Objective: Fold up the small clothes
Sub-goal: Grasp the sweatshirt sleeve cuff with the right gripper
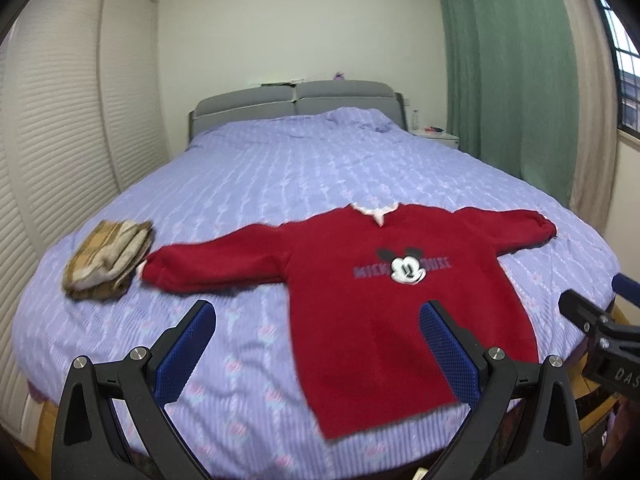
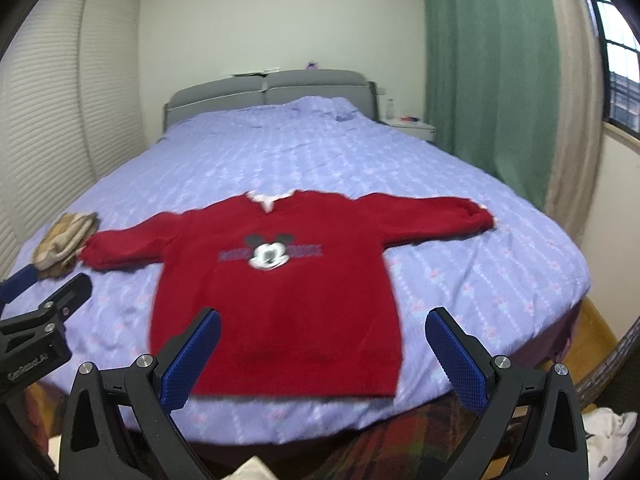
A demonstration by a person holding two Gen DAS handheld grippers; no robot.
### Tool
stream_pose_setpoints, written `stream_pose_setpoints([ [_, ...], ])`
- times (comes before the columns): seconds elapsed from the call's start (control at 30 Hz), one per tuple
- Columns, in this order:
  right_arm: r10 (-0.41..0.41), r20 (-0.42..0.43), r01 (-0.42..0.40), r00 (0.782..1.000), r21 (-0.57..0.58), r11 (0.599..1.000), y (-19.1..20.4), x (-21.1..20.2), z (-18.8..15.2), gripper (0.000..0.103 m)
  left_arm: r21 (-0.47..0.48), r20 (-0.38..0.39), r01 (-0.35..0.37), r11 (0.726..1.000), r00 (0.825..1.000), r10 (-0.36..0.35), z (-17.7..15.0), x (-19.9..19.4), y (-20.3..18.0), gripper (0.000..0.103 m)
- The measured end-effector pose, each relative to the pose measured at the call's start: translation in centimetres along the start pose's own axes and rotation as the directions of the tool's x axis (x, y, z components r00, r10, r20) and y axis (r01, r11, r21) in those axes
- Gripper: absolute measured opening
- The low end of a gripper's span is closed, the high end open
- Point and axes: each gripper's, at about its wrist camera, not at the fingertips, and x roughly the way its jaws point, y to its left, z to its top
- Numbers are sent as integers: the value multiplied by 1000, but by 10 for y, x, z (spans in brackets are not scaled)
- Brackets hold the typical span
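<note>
Lavender bedspread (image 1: 304,176) with a pale repeating pattern covers the whole bed, running back to a grey padded headboard (image 1: 296,100). Louvred cream wardrobe doors (image 1: 60,128) line the bed's left side; on the right I see a green curtain (image 1: 508,68), a beige one beside it, and a barred window (image 1: 624,60). A white nightstand (image 1: 438,138) with a small bottle stands by the headboard's right corner. Below the foot of the bed, the right wrist view shows a dark plaid cloth (image 2: 392,432).

My task piece, a red Mickey Mouse sweater (image 1: 372,304), lies flat and face up near the bed's foot edge, sleeves stretched out to both sides, white collar toward the headboard, hem just short of the edge. Its left cuff touches a folded tan striped garment (image 1: 108,258) near the bed's left edge.

I hold the left gripper (image 1: 316,354) above the foot edge with its blue-padded fingers (image 1: 188,354) spread wide and nothing between them; the sweater's lower left part shows in the gap, but the pads are apart from it. The right gripper (image 2: 320,358) is likewise spread and holding nothing, with the sweater's hem showing between its fingers (image 2: 456,364). Each gripper appears at the edge of the other's view.
</note>
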Motion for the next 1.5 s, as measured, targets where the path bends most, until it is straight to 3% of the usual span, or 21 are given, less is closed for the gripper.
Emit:
stream_pose_setpoints([
  [0.13, -72, 23, 71, 997, 27, 997, -19, 27, 18, 103, 2, -8, 106, 994, 994, -106, 21, 33, -16, 103],
  [0.5, -245, -19, 241, 969, 262, 935, -111, 116, 76, 103, 164, 32, 228, 960, 971, -236, 114, 136, -113, 103],
  [0.7, -288, -46, 286, 956, 345, 894, -158, 162, 90, 102, 184, -12, 283, 941, 958, -285, 136, 192, -177, 103],
  [0.93, -280, -35, 263, 959, 477, 839, -211, 217, 91, 100, 223, -68, 316, 922, 949, -309, 144, 249, -245, 103],
  [1.1, -281, -87, 280, 956, 554, 784, -255, 259, 85, 88, 248, -93, 325, 913, 946, -312, 149, 275, -281, 103],
  [1.27, -270, -124, 290, 955, 575, 765, -284, 291, 80, 76, 270, -147, 334, 903, 941, -304, 145, 306, -315, 103],
  [1.5, -188, -158, 245, 969, 624, 742, -310, 326, 70, 58, 260, -210, 340, 904, 933, -291, 130, 328, -330, 103],
])
